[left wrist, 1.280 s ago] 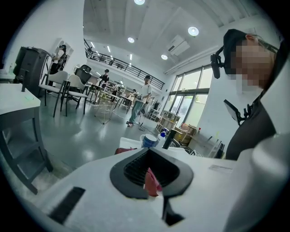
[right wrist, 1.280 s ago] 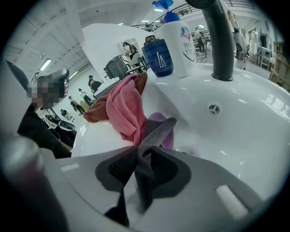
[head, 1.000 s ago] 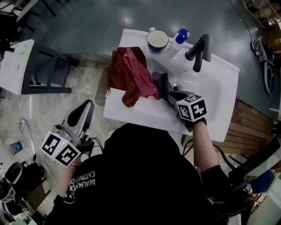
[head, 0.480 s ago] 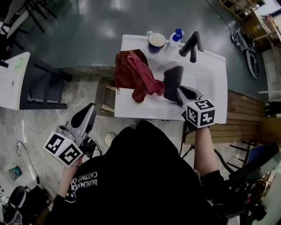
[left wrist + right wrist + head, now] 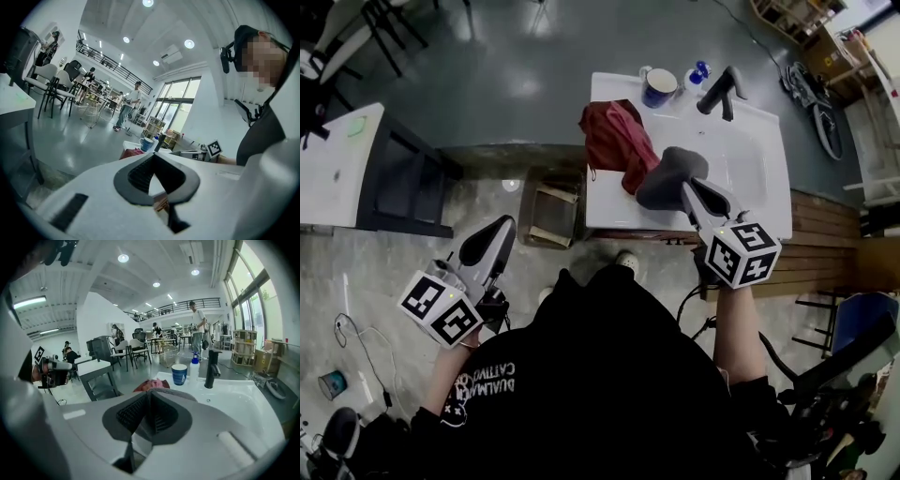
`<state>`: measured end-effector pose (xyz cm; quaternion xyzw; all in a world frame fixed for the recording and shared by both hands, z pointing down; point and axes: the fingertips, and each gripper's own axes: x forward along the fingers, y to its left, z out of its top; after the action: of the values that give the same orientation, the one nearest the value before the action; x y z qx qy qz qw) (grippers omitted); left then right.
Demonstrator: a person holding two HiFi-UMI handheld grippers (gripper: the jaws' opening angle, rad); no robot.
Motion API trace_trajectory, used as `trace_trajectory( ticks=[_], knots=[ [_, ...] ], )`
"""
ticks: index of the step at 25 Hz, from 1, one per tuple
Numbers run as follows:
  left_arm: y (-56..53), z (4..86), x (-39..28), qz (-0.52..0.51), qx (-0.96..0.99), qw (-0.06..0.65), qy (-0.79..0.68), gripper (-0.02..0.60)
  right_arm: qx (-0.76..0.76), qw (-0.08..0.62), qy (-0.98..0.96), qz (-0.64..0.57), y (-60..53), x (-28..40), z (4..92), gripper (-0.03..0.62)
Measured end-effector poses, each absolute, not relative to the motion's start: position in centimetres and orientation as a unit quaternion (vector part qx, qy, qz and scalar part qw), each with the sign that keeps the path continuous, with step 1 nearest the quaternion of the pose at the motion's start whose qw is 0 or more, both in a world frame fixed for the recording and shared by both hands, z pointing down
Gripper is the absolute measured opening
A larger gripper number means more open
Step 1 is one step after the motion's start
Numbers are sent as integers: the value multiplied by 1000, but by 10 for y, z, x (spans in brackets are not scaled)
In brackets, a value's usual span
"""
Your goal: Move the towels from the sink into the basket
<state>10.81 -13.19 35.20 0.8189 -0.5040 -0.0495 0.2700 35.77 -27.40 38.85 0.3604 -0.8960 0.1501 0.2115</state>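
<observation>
From the head view, the grey towel [image 5: 668, 178] covers part of the sink [image 5: 750, 178], so the bowl under it cannot be seen. The red towels [image 5: 619, 141] hide the sink's left corner, and the print on the blue cup [image 5: 659, 88] is too small to read. The person's dark top [image 5: 600, 375] hides the floor below it, and the picture's edge cuts off the white table [image 5: 333, 169].

Glossy grey floor [image 5: 516, 66] under a white ceiling [image 5: 140, 275] with round lights [image 5: 123, 258]; tall windows [image 5: 253, 301], a railed mezzanine [image 5: 187, 304], chairs [image 5: 136, 350] and a wooden shelf unit [image 5: 244, 348] stand farther off.

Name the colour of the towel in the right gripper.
The towel is dark grey, clearest in head view.
</observation>
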Motion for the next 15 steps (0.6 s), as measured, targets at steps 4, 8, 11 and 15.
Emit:
trace_trajectory(
  ticks=[4,8,11,15],
  knots=[
    [-108,351,86,-53,822,266,-501,-2,352,202,-904,136,-245,325,375,38],
    [-87,351,63,-58,820,260,-506,-2,339,198,-911,129,-222,294,370,38],
    [-72,353,44,-63,815,261,-513,-2,324,200,-916,128,-207,268,370,38],
    [-57,353,22,-67,806,266,-525,-2,302,209,-922,124,-195,236,369,39]
  ],
)
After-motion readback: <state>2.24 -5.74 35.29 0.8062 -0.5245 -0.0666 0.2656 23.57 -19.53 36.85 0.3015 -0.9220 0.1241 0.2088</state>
